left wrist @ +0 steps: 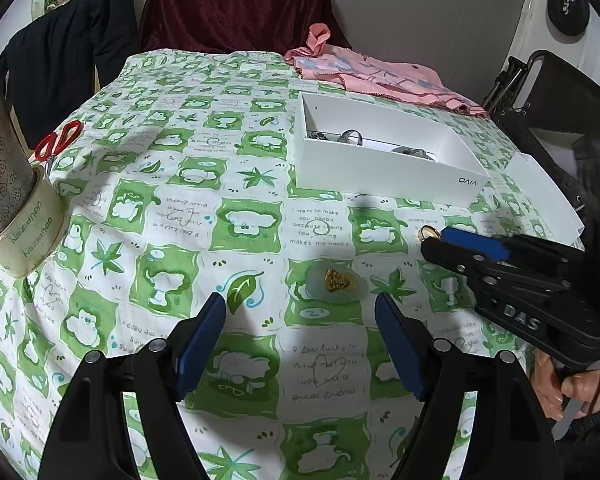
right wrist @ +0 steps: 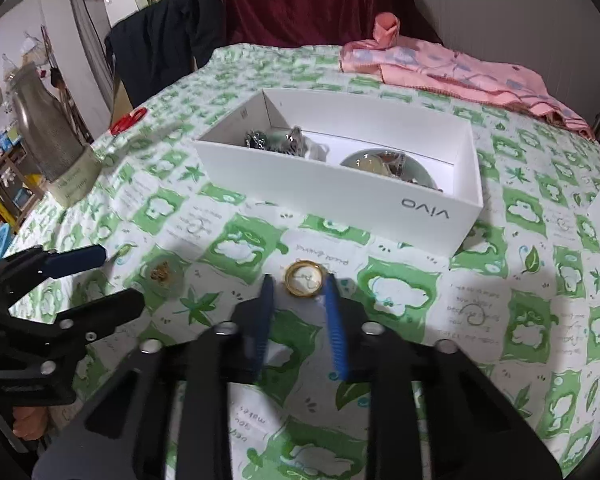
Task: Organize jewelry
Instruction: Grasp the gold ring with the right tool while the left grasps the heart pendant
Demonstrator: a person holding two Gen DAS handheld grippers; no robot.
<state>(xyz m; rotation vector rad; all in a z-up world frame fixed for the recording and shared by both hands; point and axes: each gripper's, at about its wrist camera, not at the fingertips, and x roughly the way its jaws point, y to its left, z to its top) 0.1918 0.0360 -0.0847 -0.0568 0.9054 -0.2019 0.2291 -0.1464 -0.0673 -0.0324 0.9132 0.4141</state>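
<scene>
Left wrist view: the left hand-held gripper [left wrist: 300, 312] is held with its fingers spread wide above the surface [left wrist: 180, 200]; a gold-inlaid pendant [left wrist: 337, 282] lies just ahead, untouched.

Right wrist view: the right hand-held gripper [right wrist: 300, 286] is seen with fingers narrowed beside a gold ring [right wrist: 303, 277]; contact cannot be told. A white box [right wrist: 340, 184] lies beyond.

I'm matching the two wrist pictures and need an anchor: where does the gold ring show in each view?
Left wrist view: the gold ring lies right of centre on the tablecloth, at the tip of the right gripper.
Right wrist view: the ring lies near the centre, just ahead of the right gripper's fingers.
Shared landmark: the white box, beyond the ring in both.
</scene>
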